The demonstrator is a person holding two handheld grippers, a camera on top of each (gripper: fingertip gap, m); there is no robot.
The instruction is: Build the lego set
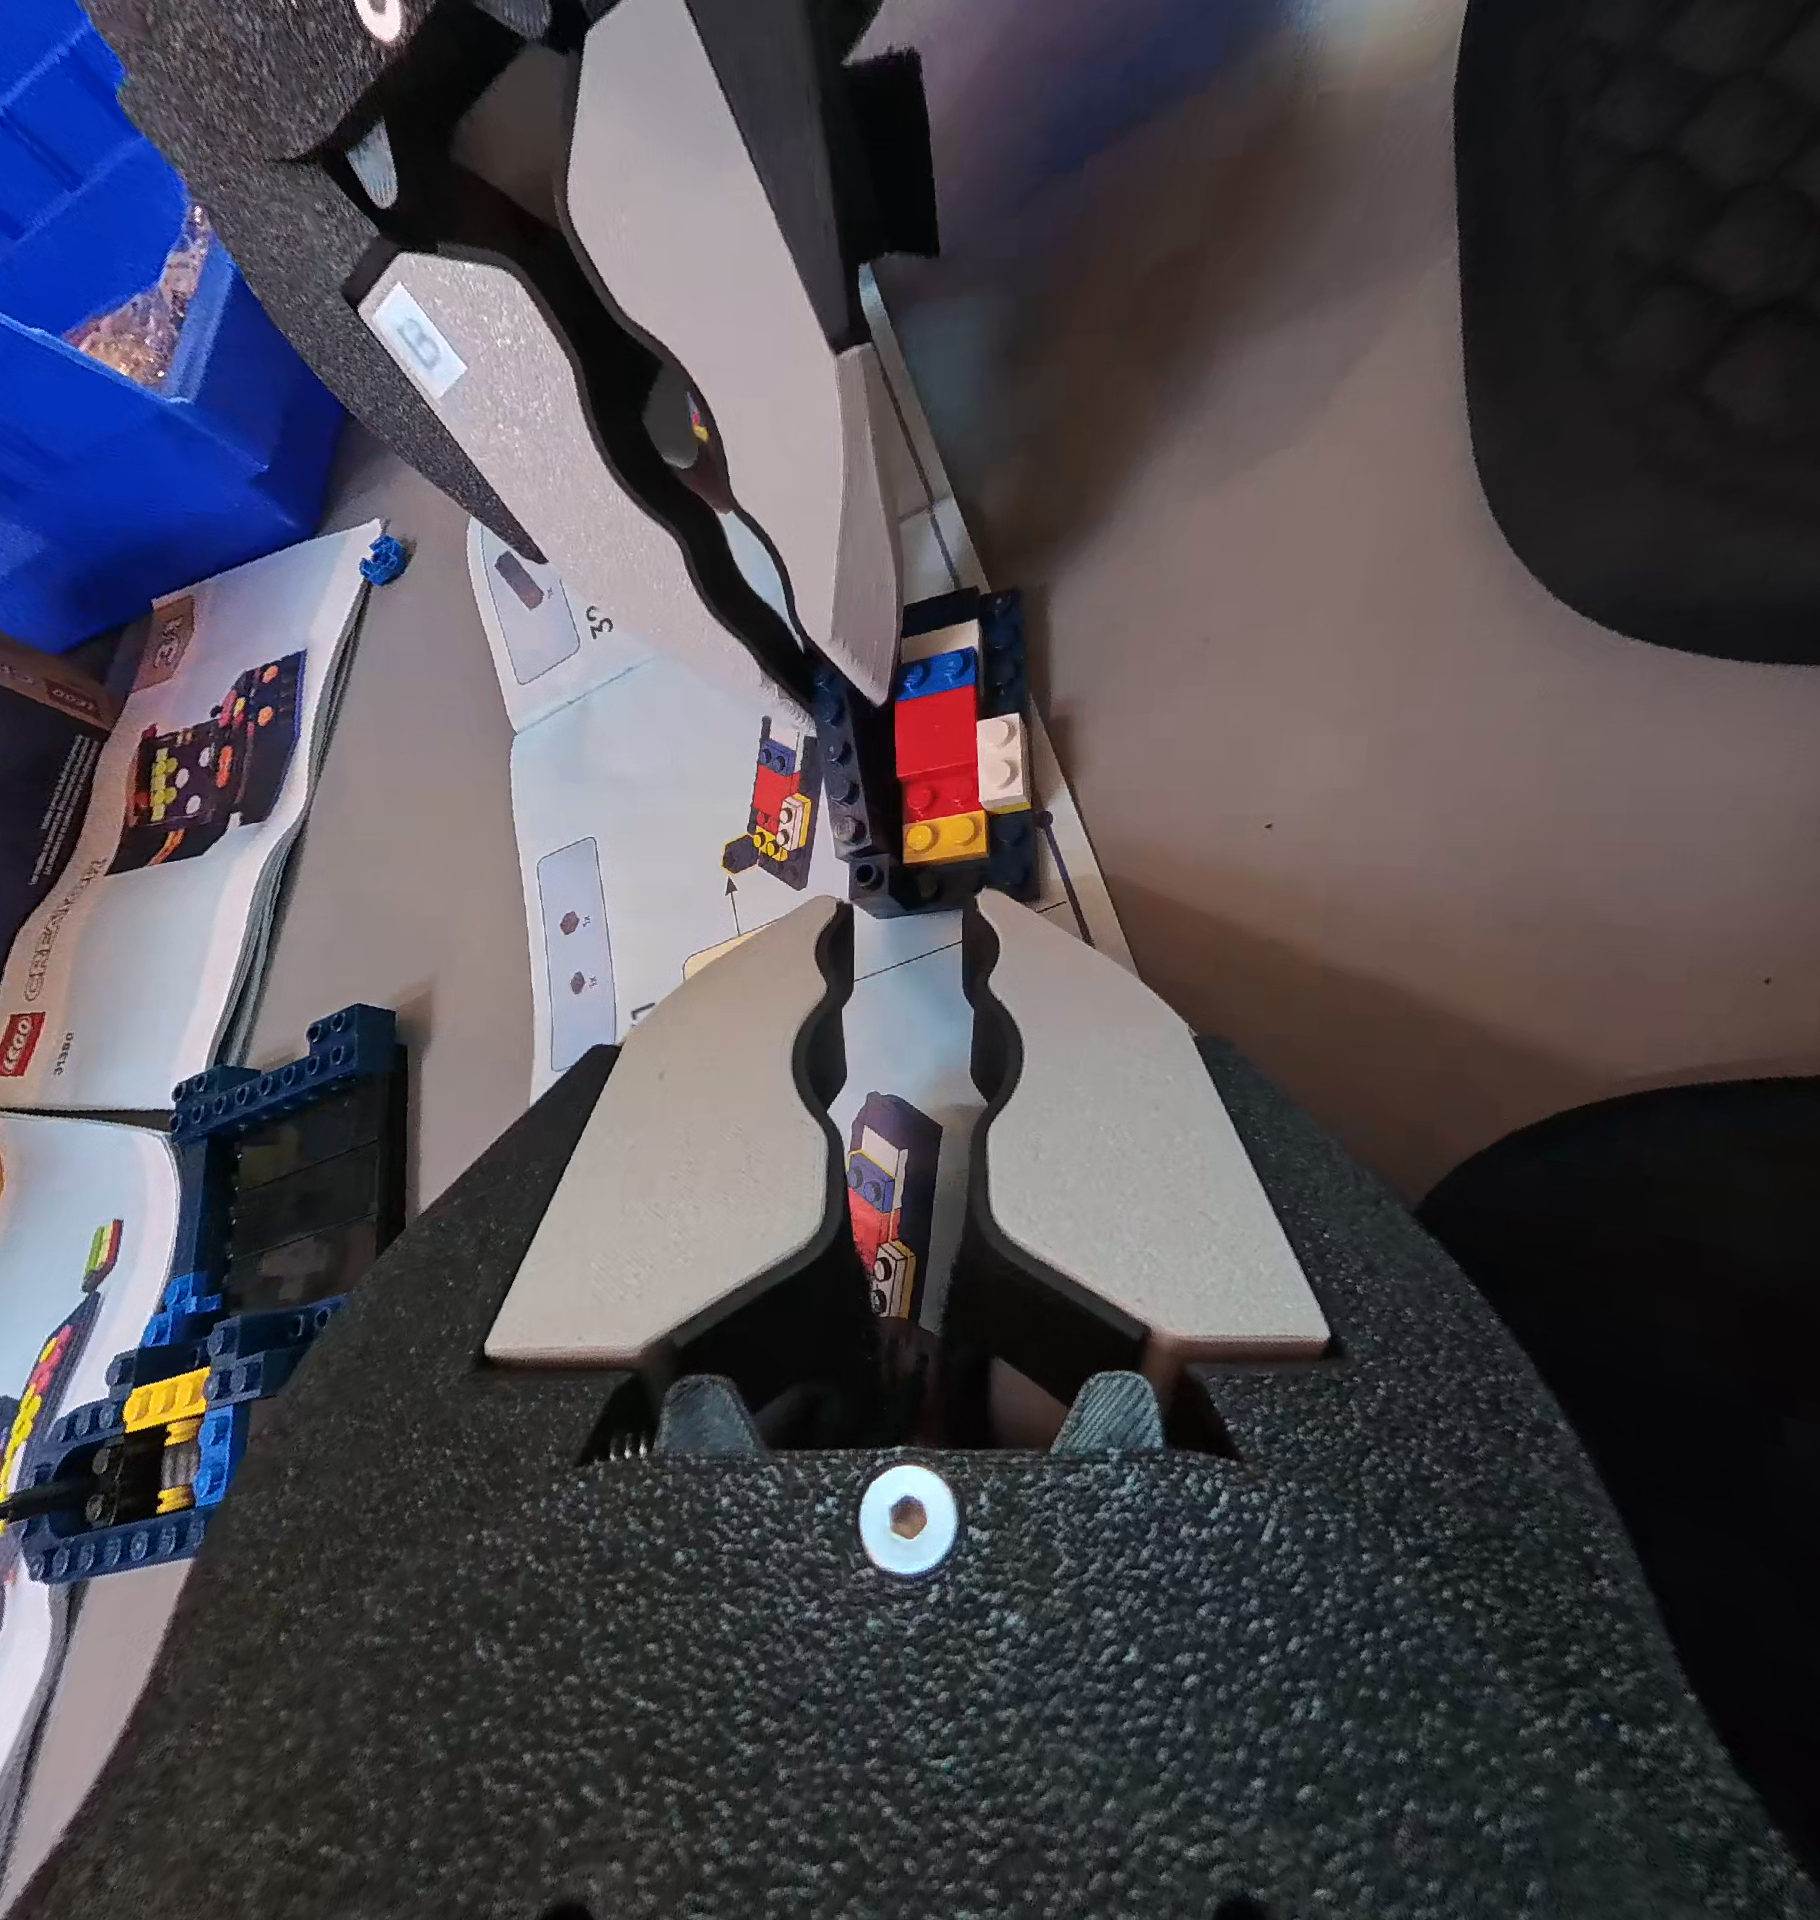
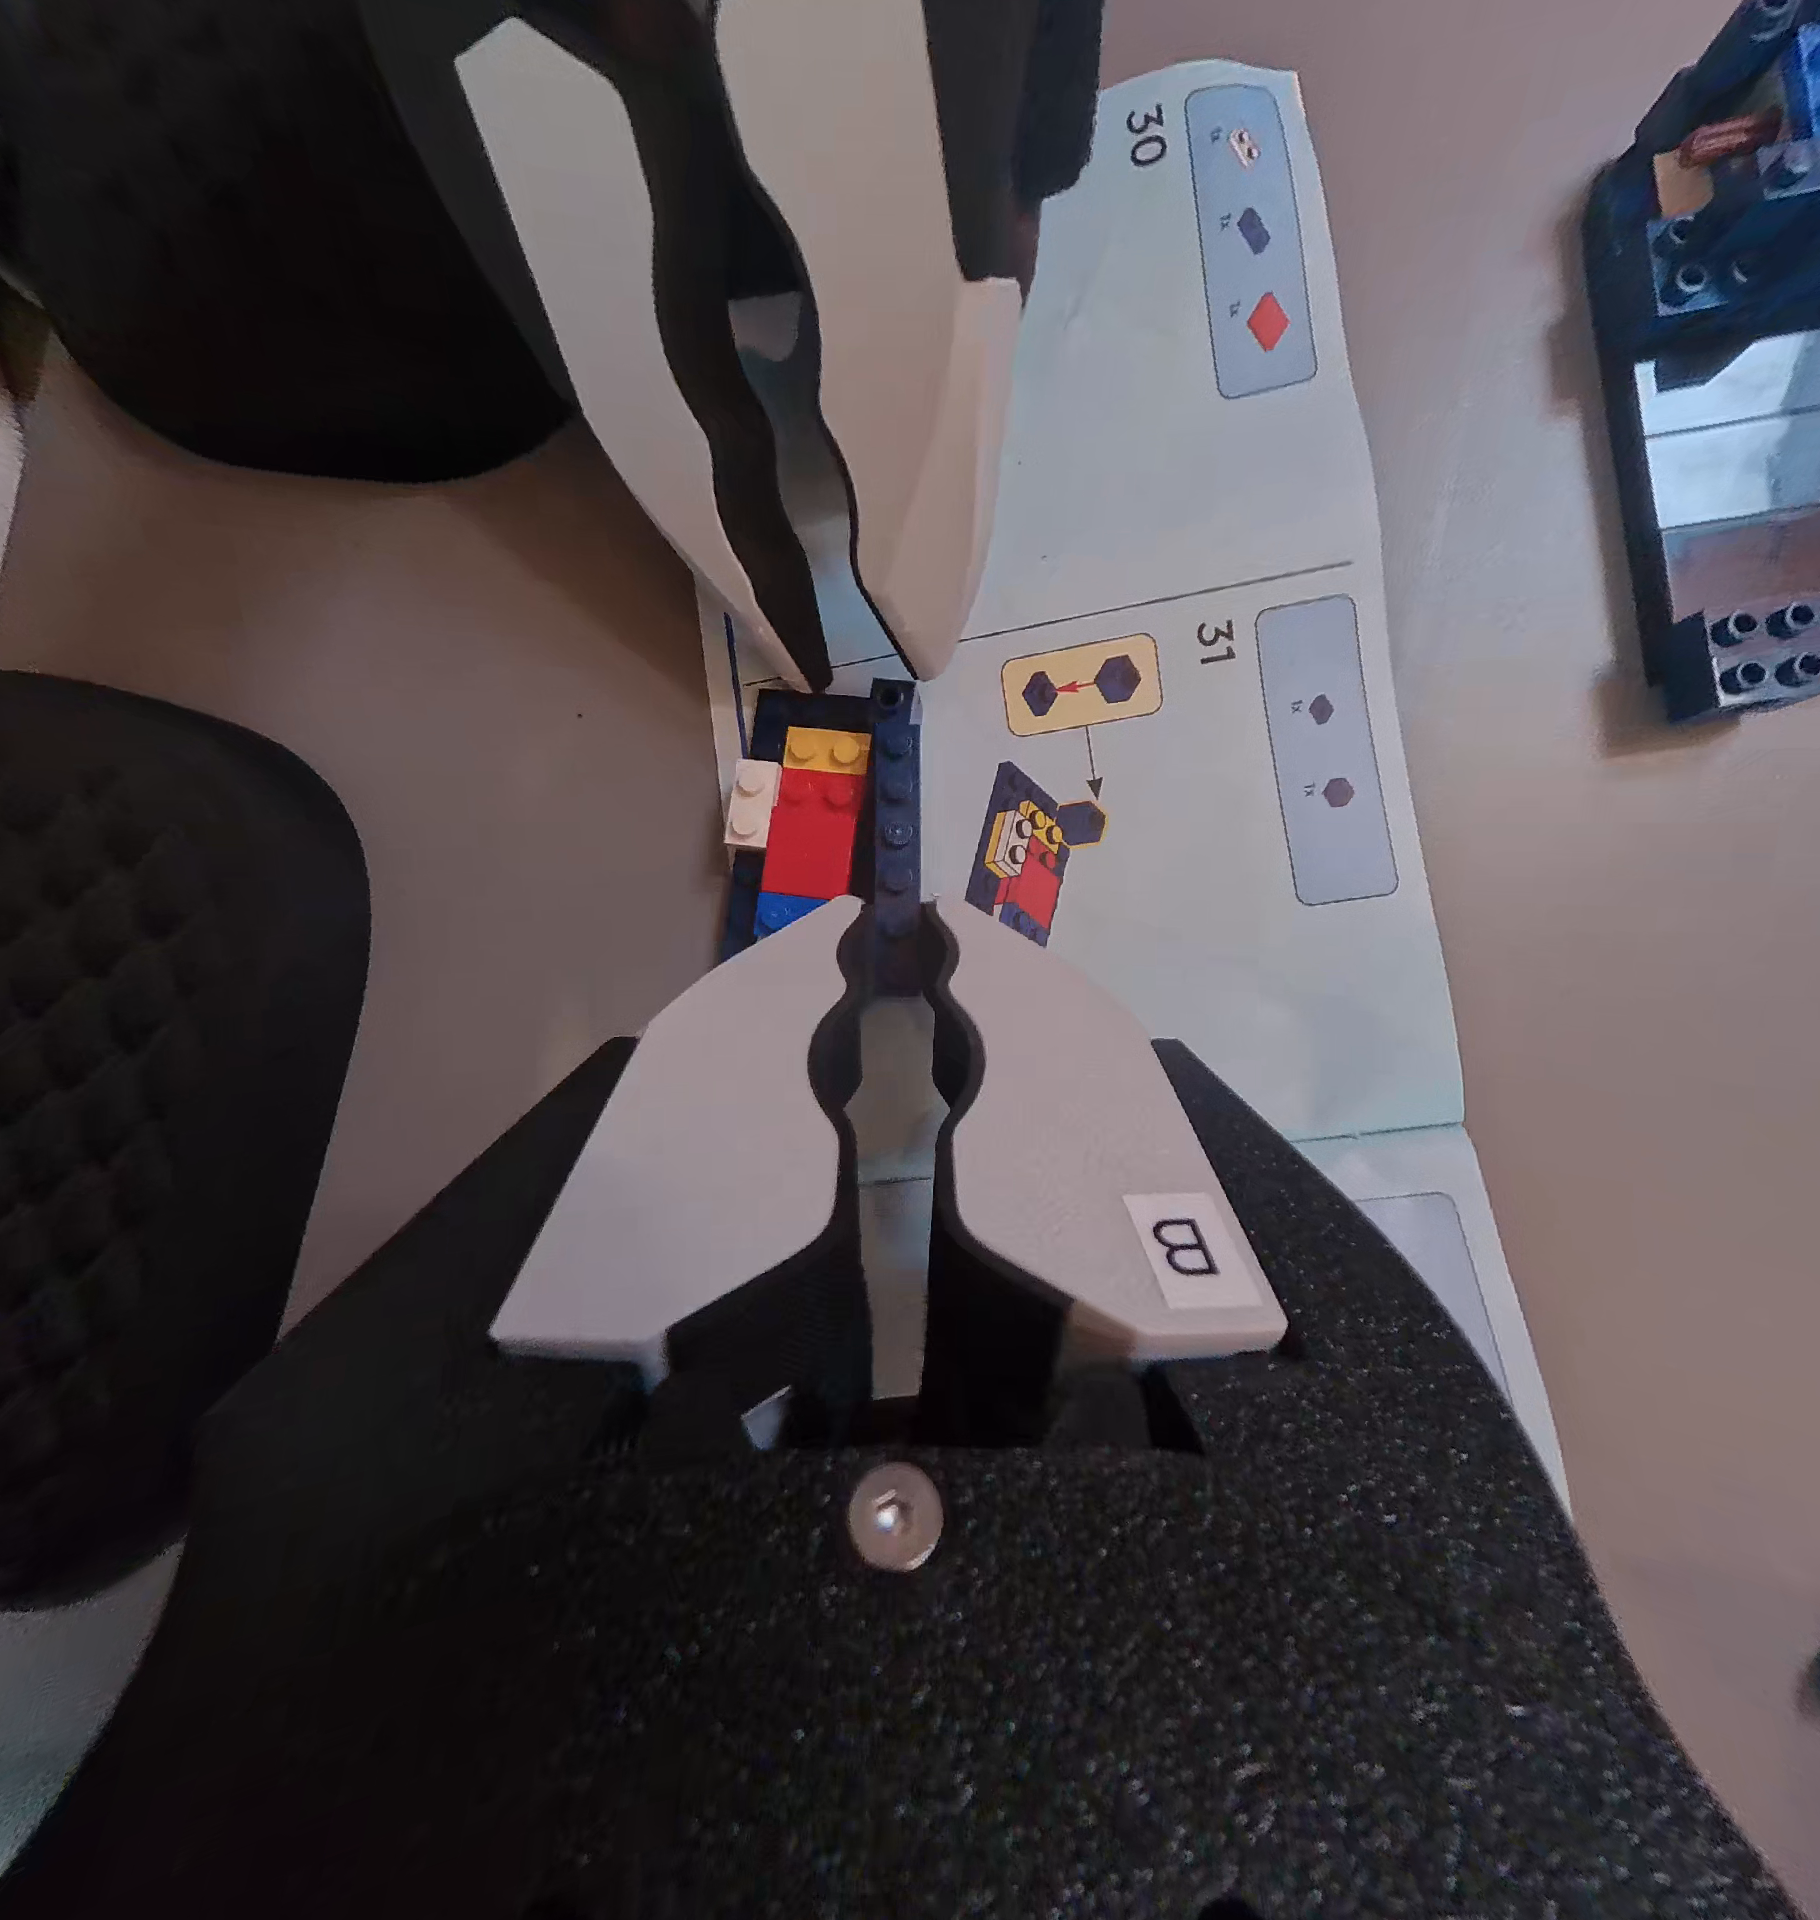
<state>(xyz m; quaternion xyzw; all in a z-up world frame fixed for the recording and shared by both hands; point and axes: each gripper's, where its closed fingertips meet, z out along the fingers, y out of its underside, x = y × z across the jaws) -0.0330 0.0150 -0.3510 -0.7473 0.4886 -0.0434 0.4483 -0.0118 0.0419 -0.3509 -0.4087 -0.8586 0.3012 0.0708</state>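
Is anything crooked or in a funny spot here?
The little brick build sits half off the open instruction page's edge, close to the table edge. One tiny blue piece lies alone by the closed booklet. Nothing looks broken or spilled.

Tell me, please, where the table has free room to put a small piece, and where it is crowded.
Free: bare table right of the open instruction sheet, below the dark blue frame; also the strip between sheet and closed booklet. Crowded: around the brick model, where both grippers' fingers meet.
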